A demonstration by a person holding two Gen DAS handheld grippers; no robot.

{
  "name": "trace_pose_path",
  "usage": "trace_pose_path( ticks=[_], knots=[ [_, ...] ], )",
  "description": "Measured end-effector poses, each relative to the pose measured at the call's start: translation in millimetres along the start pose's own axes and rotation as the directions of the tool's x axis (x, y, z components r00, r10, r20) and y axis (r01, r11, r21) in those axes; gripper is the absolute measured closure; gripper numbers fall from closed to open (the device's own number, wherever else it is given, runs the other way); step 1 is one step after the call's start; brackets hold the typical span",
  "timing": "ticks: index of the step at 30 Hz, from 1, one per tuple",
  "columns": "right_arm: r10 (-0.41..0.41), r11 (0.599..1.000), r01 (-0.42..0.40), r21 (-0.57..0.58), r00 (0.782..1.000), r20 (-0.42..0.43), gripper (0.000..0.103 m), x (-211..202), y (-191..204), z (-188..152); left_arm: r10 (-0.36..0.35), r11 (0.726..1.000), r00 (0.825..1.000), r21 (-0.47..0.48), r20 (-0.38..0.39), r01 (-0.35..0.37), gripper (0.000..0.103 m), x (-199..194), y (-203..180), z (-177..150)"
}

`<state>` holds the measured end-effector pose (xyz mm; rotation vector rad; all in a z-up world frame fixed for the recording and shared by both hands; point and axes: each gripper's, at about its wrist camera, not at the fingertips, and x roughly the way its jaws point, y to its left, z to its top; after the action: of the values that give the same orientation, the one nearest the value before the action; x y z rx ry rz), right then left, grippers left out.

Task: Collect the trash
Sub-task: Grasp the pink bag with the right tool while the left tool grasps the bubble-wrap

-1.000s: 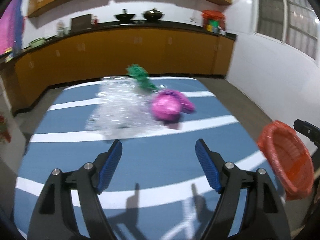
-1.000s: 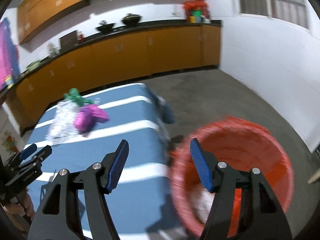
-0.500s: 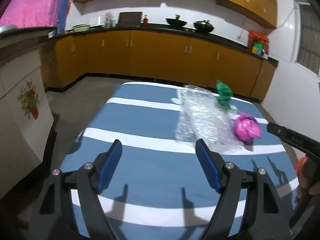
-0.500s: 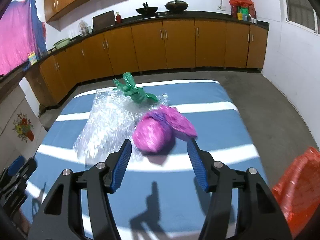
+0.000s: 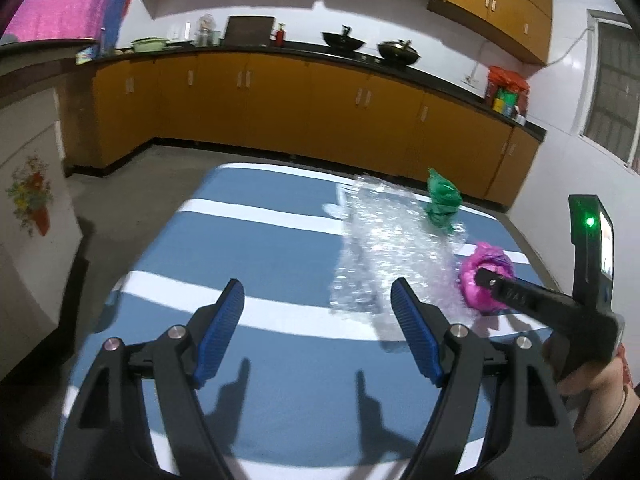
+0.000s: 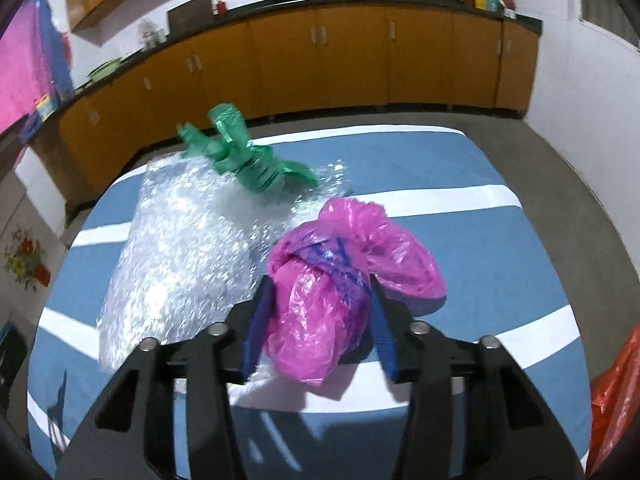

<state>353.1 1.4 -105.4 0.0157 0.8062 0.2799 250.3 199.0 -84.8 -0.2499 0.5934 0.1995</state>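
Right gripper (image 6: 318, 320) closed around pink plastic bag (image 6: 340, 276), blue pads pressed into both flanks, bag on blue striped tablecloth (image 6: 500, 264). Left gripper (image 5: 318, 332) spread wide, empty, above cloth. Beyond: bubble wrap sheet (image 6: 188, 248) beside bag, green plastic bag (image 6: 248, 160) on its far edge. Orange basket (image 6: 612, 392) at right.

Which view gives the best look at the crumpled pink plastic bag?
The right wrist view: the crumpled pink plastic bag fills the centre, sitting between the right claw fingers, its creases and blue print clear. The left wrist view shows the bag only small and far right, partly hidden by the right claw's finger.
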Motion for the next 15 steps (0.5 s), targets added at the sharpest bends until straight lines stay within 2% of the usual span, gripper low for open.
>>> trace_pose_path(
  ticks=[7,12,15],
  knots=[
    [0.012,0.999,-0.011,-0.037,1.0,0.016,0.07,-21.8,-5.2,-12.9,-0.077,0.996,0.993,0.039,-0.085,0.08,0.032,39.9,-39.8,3.0],
    [0.019,1.0,-0.019,0.002,1.0,0.011,0.07,-32.8,-24.0,-24.9,-0.089,0.995,0.983,0.035,-0.162,0.096,0.041,63.8,-57.3,-0.3],
    [0.022,1.0,-0.023,0.018,1.0,0.005,0.07,-38.2,-30.5,-27.2,-0.081,0.995,0.98,0.048,-0.182,0.091,0.047,70.9,-67.0,-1.7]
  ],
)
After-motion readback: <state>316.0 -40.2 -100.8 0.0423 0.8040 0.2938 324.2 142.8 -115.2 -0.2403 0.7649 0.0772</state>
